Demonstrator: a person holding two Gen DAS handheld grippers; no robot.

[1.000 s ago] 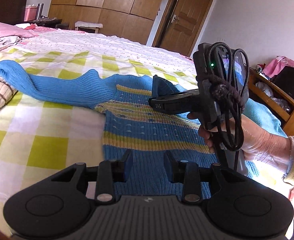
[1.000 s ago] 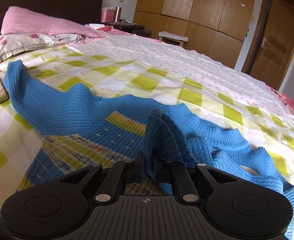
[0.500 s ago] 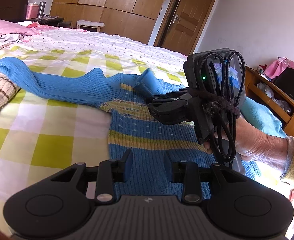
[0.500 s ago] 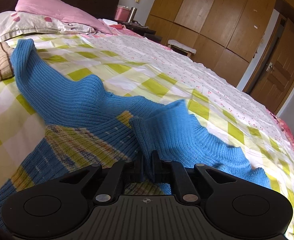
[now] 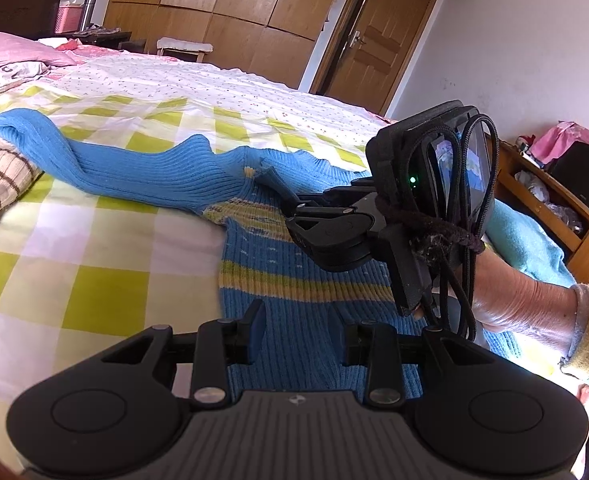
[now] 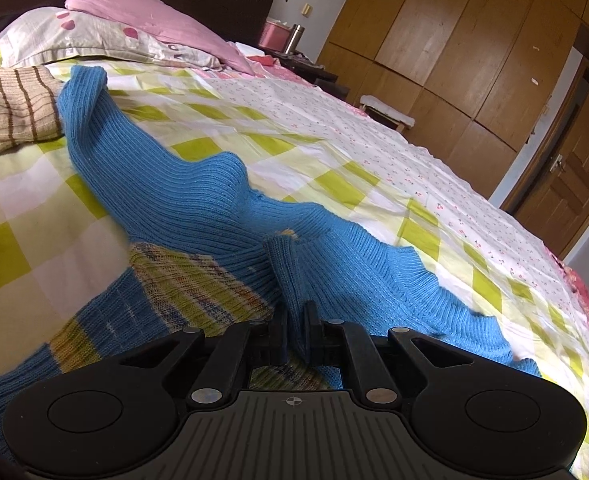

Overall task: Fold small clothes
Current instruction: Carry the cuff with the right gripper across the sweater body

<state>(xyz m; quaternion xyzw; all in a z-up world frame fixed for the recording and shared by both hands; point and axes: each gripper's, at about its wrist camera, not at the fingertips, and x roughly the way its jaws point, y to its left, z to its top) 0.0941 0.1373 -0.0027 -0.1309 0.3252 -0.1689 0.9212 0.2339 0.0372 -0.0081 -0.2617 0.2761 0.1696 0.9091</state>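
A small blue knit sweater (image 5: 290, 264) with yellow stripes lies on the checked bedspread; it also shows in the right wrist view (image 6: 198, 208). One sleeve (image 5: 94, 160) stretches to the left. My right gripper (image 6: 295, 332) is shut on a fold of blue knit near the collar and holds it low over the chest; it shows in the left wrist view (image 5: 282, 194) too. My left gripper (image 5: 297, 320) is open and empty, just above the sweater's lower body.
A brown striped garment (image 6: 10, 108) lies at the left by the sleeve end. Pillows (image 6: 106, 28) are at the head of the bed. A light blue cloth (image 5: 522, 236) lies behind my right hand. A wooden shelf (image 5: 566, 208) stands at the right.
My right gripper has carried the pinched fold of knit down and to the left, laying it low over the sweater's chest. My left gripper has stayed open over the lower body.
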